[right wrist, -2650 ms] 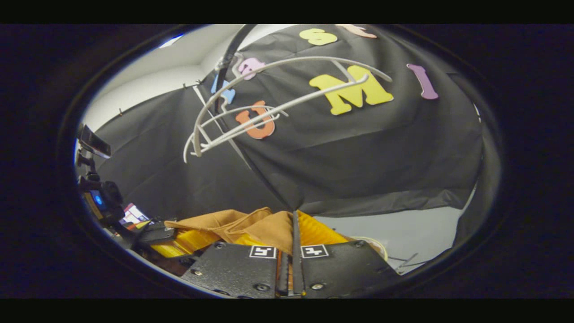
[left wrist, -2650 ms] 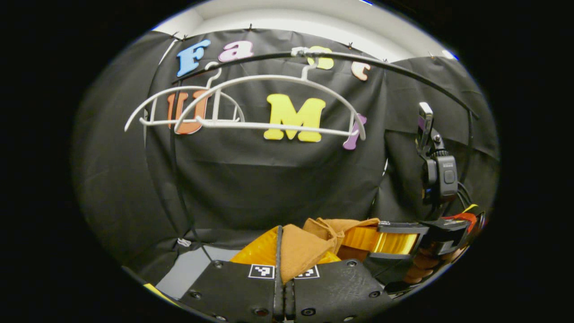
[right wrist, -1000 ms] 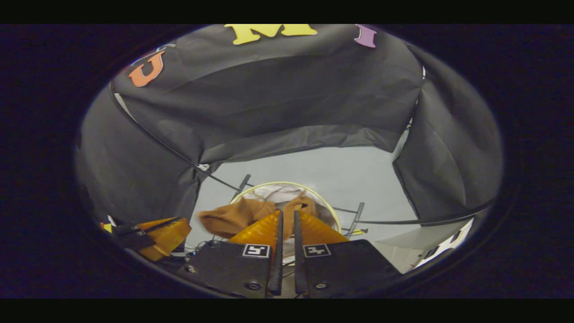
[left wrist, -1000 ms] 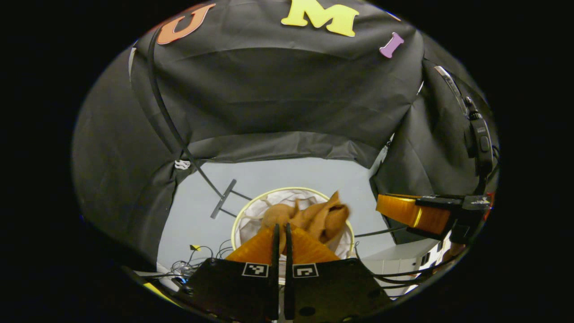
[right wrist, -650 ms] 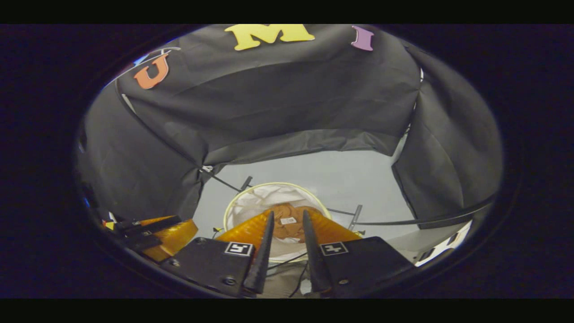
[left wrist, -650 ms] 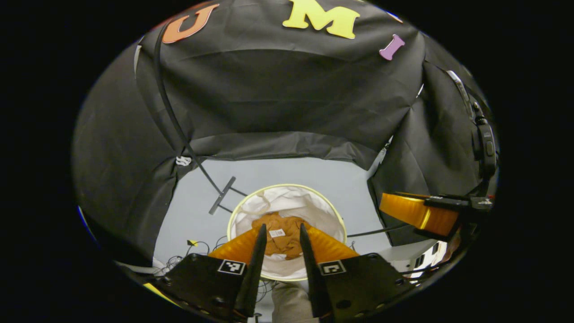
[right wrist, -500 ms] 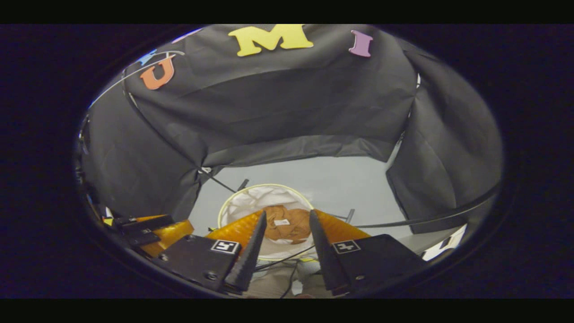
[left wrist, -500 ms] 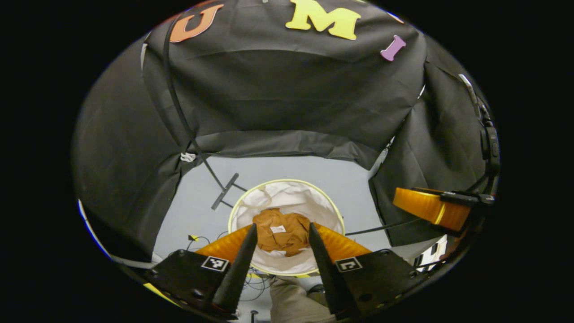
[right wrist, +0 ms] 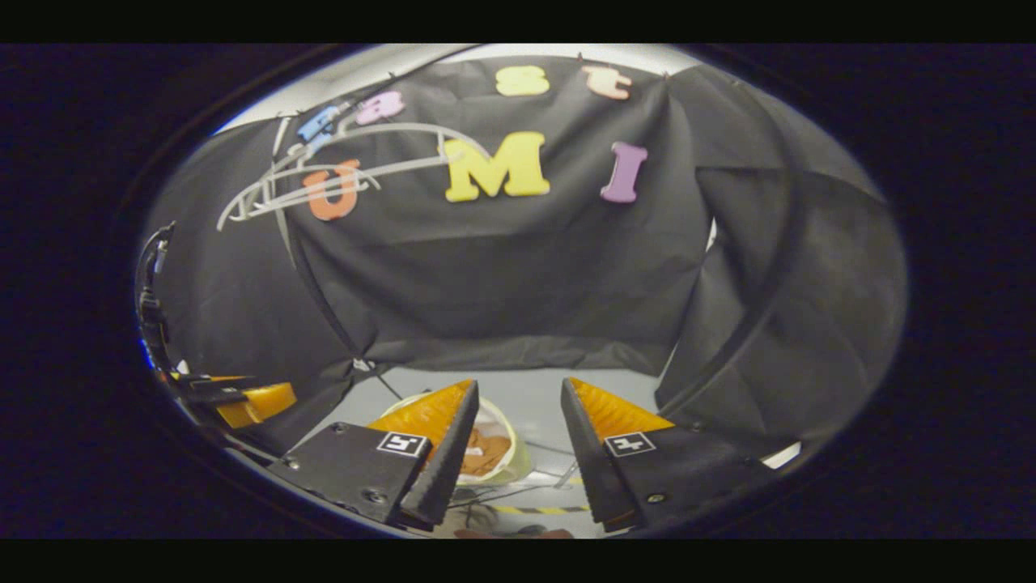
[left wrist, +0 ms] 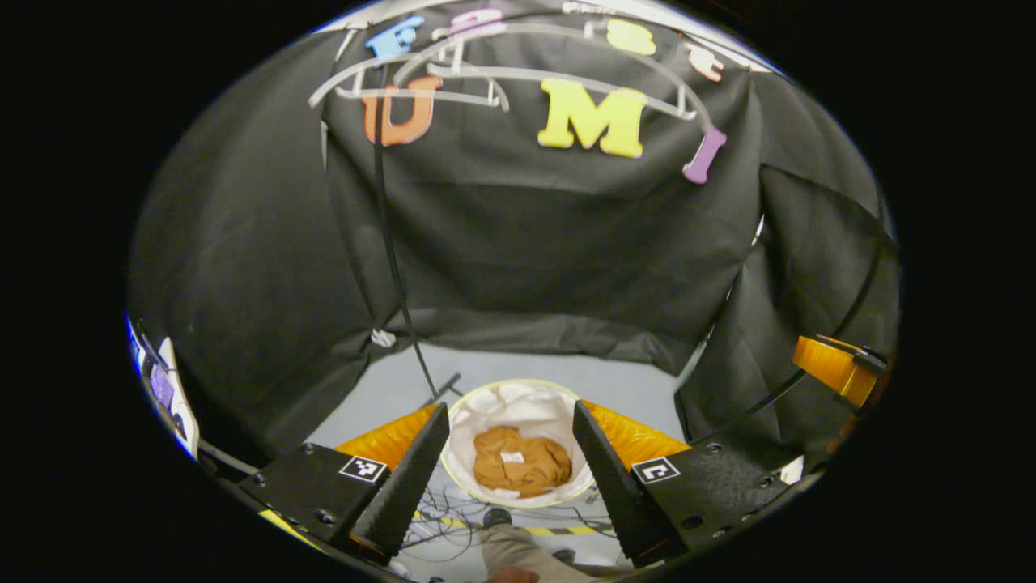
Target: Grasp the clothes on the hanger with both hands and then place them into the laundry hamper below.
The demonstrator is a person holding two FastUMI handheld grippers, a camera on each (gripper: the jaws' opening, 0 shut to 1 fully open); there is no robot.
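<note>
The brown garment (left wrist: 522, 463) lies crumpled inside the white-lined laundry hamper (left wrist: 526, 398) on the grey floor. My left gripper (left wrist: 508, 413) hangs open above it, holding nothing, and the hamper shows between its fingers. In the right gripper view, my right gripper (right wrist: 518, 387) is also open and holds nothing. Its left finger hides part of the hamper (right wrist: 511, 463), where a bit of the garment (right wrist: 486, 448) shows. Two bare white hangers (left wrist: 518, 77) hang high on the rail. The right gripper (left wrist: 834, 368) shows far right in the left gripper view, the left gripper (right wrist: 243, 401) far left in the right gripper view.
A black rack pole (left wrist: 388, 243) runs down to a foot beside the hamper. Cables (left wrist: 453, 522) lie on the floor in front of it. A person's leg (left wrist: 514, 551) shows at the bottom edge. Black cloth walls close in the back and sides.
Both grippers opened and let go of the brown garment, which fell into the hamper. Both have since risen and tilted up, bringing the bare hangers back into view.
</note>
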